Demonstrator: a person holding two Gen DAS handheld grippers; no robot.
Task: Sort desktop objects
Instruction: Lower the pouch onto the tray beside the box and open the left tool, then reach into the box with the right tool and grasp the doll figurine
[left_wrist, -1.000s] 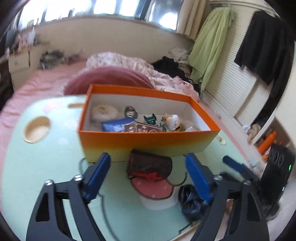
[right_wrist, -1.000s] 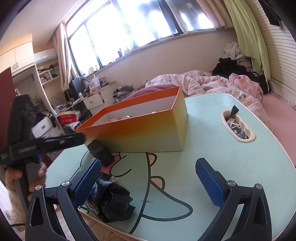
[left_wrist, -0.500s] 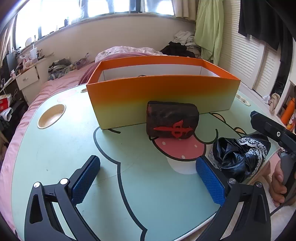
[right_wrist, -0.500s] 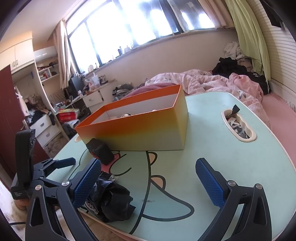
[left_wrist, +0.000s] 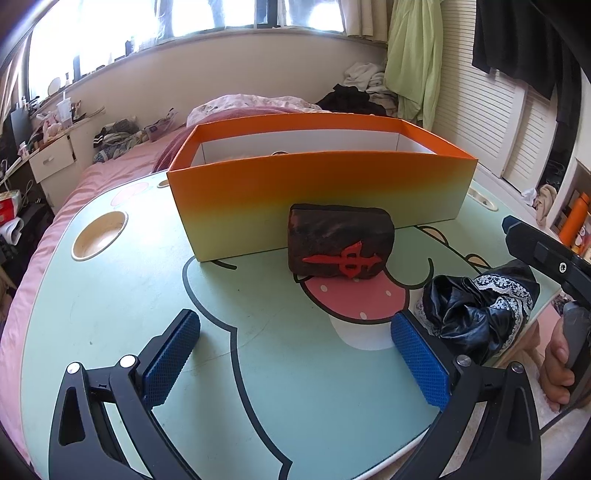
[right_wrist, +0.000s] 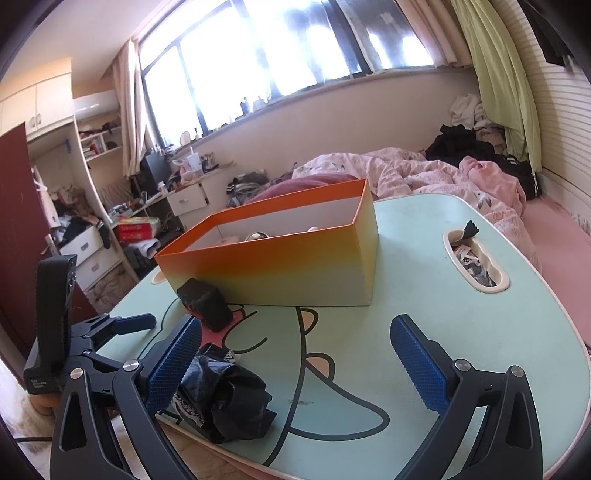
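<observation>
A second ago the left gripper (left_wrist: 295, 354) looked down into the orange box (left_wrist: 317, 195) from above; it has since dropped low over the table (left_wrist: 110, 295), so only the box's front wall and rim show, and its blue pads have spread from partly apart to fully apart with nothing between them; the right gripper (right_wrist: 295, 354) has not shifted, its pads equally wide apart and empty over the cartoon print. The dark brown pouch (left_wrist: 340, 242) with a red raised emblem lies just ahead of the left gripper, touching or just short of the box's front wall; it cannot be told which. The crumpled black bag (left_wrist: 476, 317), glossy and edged with white lace, sits at the table's near edge, right beside the left gripper's right pad and beside the right gripper's left pad (right_wrist: 173, 362); in the left view the right gripper's black frame and the person's hand (left_wrist: 557, 365) stand behind it. The box is smooth card fading from orange to pale yellow, white inside; the table is pale green, rounded, with a round recess (left_wrist: 99, 236) and an oblong tray slot (right_wrist: 476, 258) holding scraps.
</observation>
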